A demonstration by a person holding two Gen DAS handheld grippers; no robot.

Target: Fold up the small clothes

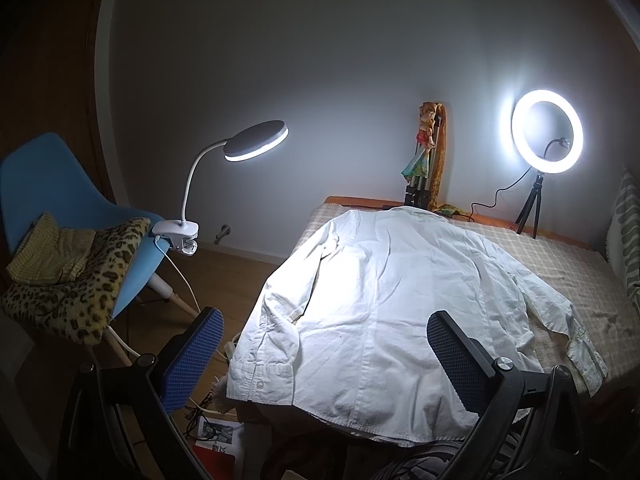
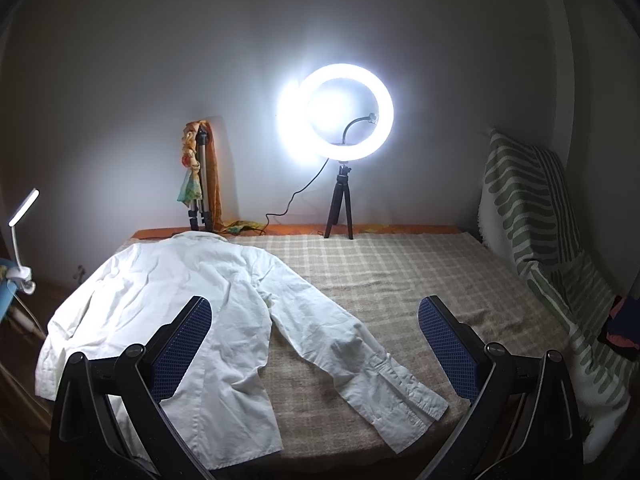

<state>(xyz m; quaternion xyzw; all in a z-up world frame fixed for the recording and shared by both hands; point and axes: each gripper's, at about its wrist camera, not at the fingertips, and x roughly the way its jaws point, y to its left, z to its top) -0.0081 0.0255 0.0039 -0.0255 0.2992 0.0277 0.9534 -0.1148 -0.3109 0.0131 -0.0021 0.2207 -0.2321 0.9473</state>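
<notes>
A small white long-sleeved shirt [image 1: 380,300] lies flat, back side up, on the left part of a table covered with a beige checked cloth [image 2: 400,280]. Its collar points to the far wall and its hem hangs at the near edge. One sleeve is folded along the shirt's left side [image 1: 280,320]. The other sleeve [image 2: 352,352] stretches out to the right across the cloth. My left gripper [image 1: 324,356] is open and empty, above the shirt's hem. My right gripper [image 2: 316,344] is open and empty, above the outstretched sleeve and its cuff [image 2: 412,408].
A lit ring light on a small tripod [image 2: 340,128] and a folded tripod draped with scarves [image 2: 200,176] stand at the table's far edge. A striped cushion [image 2: 532,240] leans at the right. A blue chair [image 1: 60,208] with a clip lamp [image 1: 240,148] stands left.
</notes>
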